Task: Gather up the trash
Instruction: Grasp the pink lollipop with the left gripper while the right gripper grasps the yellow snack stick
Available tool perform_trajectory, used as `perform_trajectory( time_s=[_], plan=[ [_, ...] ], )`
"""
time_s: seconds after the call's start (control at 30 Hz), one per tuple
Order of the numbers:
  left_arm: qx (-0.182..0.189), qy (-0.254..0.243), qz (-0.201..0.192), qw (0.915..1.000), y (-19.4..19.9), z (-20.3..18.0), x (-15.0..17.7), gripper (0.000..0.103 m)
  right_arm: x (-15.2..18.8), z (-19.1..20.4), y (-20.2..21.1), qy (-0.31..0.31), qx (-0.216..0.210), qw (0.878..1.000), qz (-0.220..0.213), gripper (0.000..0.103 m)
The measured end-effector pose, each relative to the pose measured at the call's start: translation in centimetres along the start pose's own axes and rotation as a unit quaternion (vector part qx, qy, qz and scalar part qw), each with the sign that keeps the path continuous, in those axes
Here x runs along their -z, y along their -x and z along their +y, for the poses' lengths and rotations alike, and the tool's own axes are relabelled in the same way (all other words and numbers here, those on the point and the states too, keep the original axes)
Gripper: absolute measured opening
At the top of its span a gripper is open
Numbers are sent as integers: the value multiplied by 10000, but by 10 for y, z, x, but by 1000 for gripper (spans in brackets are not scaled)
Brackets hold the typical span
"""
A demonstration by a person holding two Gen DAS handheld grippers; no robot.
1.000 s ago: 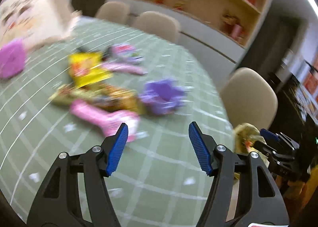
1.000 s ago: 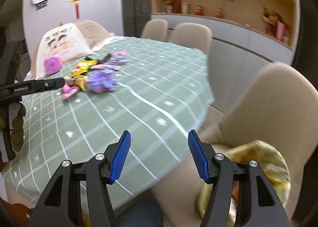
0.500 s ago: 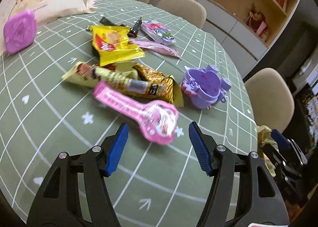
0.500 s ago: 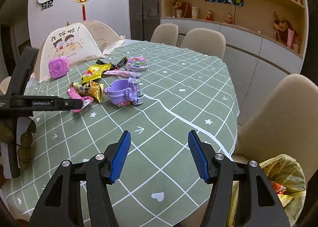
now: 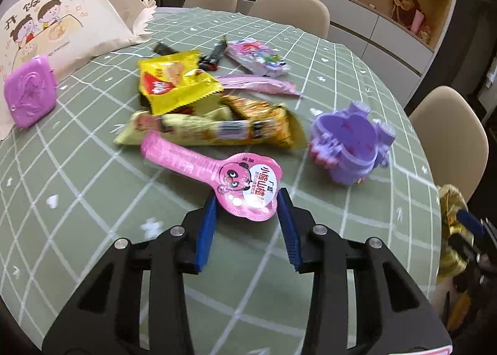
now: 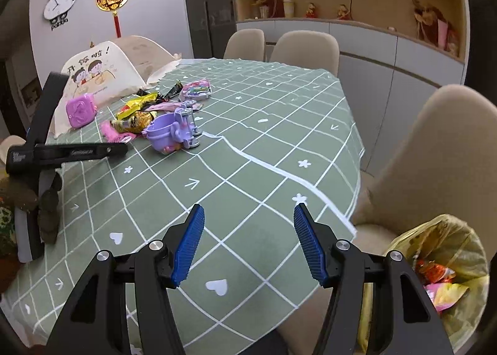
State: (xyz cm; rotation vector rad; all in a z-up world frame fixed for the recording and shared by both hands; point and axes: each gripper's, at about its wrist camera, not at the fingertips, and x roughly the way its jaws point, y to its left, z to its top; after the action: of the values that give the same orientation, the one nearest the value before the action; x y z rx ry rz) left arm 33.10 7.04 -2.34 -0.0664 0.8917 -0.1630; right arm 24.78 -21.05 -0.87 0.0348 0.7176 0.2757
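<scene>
Left gripper (image 5: 247,199) closing on the pink wrapper (image 5: 214,175)!
Wrapper's round end sits between its fingers; right gripper (image 6: 248,241) spread wide, nothing between, above the desk (image 6: 264,150).

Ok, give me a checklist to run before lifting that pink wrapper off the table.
1. Pink wrapper head between the left hand-held gripper jaws: ok.
2. Jaws closing, pads pressing on it: cannot tell.
3. Wrapper tail clear of the gold snack packet: not ok, it touches it.
4. Right hand-held gripper open and empty: ok.
5. Yellow trash bag open beside the table: ok.
6. Purple toy apart from the wrapper: ok.
</scene>
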Motion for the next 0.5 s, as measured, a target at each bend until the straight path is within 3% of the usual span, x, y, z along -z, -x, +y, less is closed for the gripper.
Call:
perform_trajectory(
  time_s=[0.27, 0.33, 0.4, 0.5],
  plan=[
    [95, -40, -76, 9999, 30, 62, 20, 38, -10, 37, -22, 210, -485, 9985, 160, 57],
    [154, -101, -127, 9997, 35, 73, 23, 43, -15, 53, -30, 343, -646, 9971, 227, 57],
    [338, 51, -145, 9993, 38, 83, 25, 58, -19, 68, -36, 440, -796, 9954, 291, 57],
    [603, 373, -102, 9974, 37, 92, 24, 60, -28, 86, -48, 570, -1081, 9916, 431, 57]
  ],
)
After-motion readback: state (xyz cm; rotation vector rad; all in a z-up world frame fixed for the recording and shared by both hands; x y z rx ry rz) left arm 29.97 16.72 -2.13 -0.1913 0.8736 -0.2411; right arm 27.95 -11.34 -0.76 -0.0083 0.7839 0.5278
